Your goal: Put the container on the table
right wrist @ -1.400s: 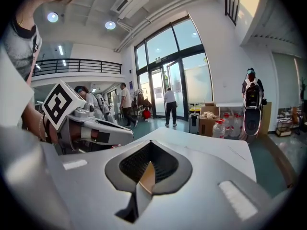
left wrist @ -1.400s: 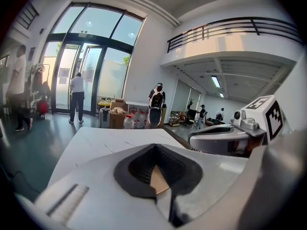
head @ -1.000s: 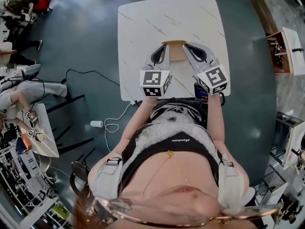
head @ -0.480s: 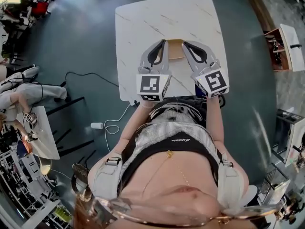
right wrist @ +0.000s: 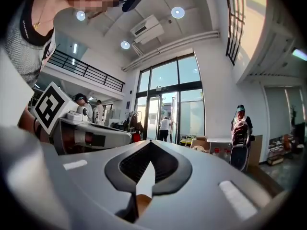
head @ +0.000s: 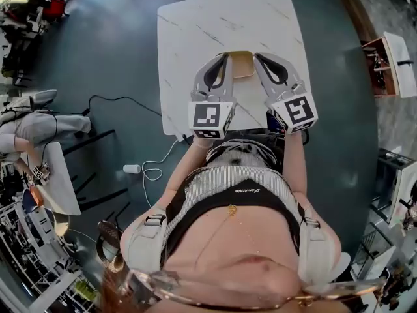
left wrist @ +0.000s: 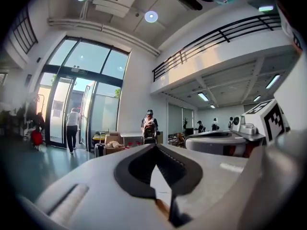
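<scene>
Both tools have carried the container [head: 242,64] a little further out over the bench [head: 195,25], so set-down looks close, though I cannot tell whether it touches yet. It sits between the left tool [head: 226,57] and the right tool [head: 257,57], each apparently pinched tight on a side wall. It seems open side up, long axis running along the tools

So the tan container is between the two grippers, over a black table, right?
Not black: the head view shows the table white with grey streaks. The tan container is indeed between the left gripper and right gripper.
</scene>
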`<state>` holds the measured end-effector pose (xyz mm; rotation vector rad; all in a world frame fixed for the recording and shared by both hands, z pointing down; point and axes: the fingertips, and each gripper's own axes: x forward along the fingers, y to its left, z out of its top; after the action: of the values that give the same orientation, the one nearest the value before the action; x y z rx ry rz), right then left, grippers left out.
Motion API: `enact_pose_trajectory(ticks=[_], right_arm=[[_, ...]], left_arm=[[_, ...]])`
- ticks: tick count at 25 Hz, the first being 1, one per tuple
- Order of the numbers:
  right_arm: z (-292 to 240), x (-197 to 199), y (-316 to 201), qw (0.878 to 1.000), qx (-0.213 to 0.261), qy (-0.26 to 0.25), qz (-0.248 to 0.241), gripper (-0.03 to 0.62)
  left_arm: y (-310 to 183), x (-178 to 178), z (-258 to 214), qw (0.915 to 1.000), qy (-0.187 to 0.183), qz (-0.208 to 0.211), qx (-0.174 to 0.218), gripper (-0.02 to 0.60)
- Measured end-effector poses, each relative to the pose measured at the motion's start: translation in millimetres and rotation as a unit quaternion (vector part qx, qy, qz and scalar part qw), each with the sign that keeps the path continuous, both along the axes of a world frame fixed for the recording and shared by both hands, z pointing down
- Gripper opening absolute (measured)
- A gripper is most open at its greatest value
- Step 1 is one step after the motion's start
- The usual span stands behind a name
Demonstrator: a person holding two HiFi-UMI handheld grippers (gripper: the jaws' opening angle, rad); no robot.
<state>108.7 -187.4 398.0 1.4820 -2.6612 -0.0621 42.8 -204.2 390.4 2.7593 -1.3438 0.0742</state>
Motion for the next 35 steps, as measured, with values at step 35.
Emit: enact_pose_trajectory(ticks=[35], right_arm=[[-1,-5,-11,1.000,-0.003,0.002,0.012,0.025]], left_arm=[[-4,2,2,0.9999,-0.014,0.004,-0.002,0.000]])
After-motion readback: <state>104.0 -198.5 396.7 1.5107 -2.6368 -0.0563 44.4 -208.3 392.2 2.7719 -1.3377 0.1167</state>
